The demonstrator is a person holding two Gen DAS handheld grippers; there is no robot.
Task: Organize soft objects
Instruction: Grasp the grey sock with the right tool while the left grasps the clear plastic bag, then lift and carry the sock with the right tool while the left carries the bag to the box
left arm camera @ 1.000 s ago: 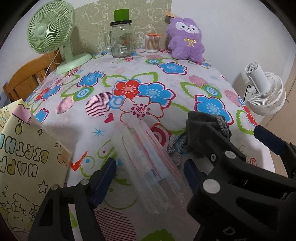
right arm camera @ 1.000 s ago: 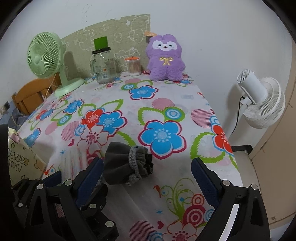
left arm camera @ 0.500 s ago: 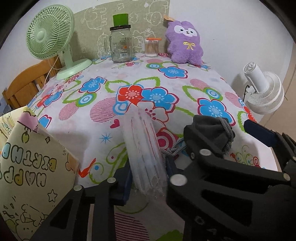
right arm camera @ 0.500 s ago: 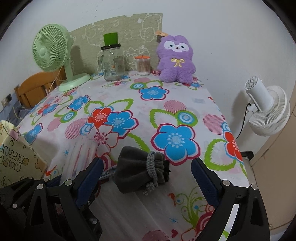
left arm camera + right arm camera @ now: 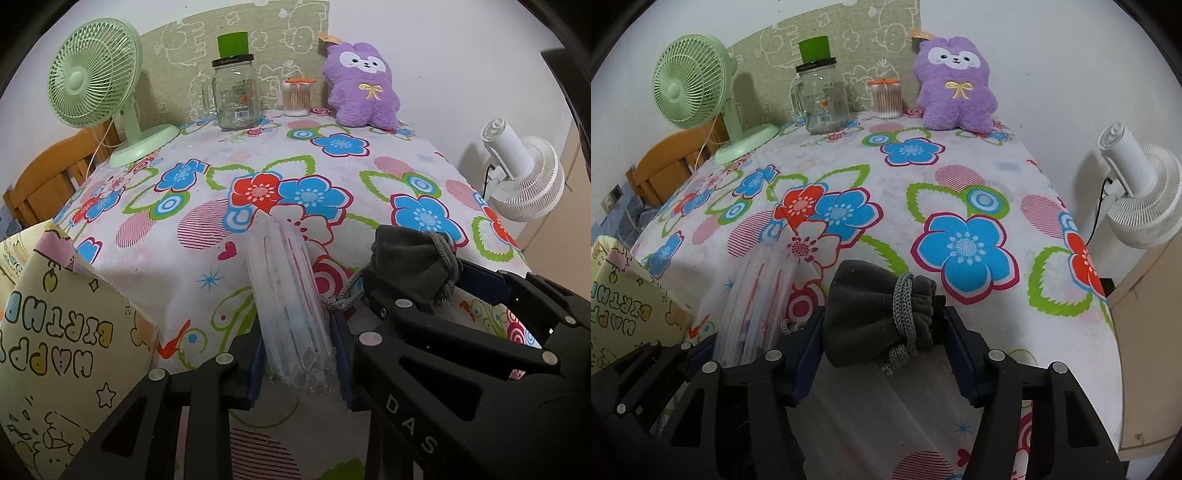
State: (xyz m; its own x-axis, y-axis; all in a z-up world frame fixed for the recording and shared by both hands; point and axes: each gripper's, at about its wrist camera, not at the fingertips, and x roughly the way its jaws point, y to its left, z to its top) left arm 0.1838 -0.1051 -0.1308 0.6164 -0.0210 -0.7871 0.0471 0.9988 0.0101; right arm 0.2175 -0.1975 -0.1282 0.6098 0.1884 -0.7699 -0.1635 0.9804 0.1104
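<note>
**Both fingers pairs closing, each on its own soft thing**

Fingers of the left gripper point(image 5: 295, 354) stand narrow, and their jaws are closing the last bit on the clear plastic packet point(image 5: 286, 295), whose near end is squeezed between the blue pads; fingers of the right gripper point(image 5: 882, 347) stand about half open and are closing too, with the grey drawstring pouch point(image 5: 875, 317) between them; the pads seem to touch its sides, but I cannot tell if they press firmly yet.

Both soft things lie at the near edge of the flowered tablecloth point(image 5: 960, 177); the packet is just beside the pouch, on its left, and the pouch's cord point(image 5: 343, 295) reaches toward the packet. A yellow birthday gift bag point(image 5: 55, 332) stands at the left edge, near the packet; I judge it the likely place for the things, though this is only a guess.

The step in hand is, I think, the grasping of both objects together. The next move calls for a full grip on the pouch before lifting; then a slow lift, because the packet is slippery and held only by one end; the cord could catch.

Far back stand the purple plush toy point(image 5: 955, 85), a glass jar point(image 5: 820, 99) and a green fan point(image 5: 690, 81), well apart from the grippers.
</note>
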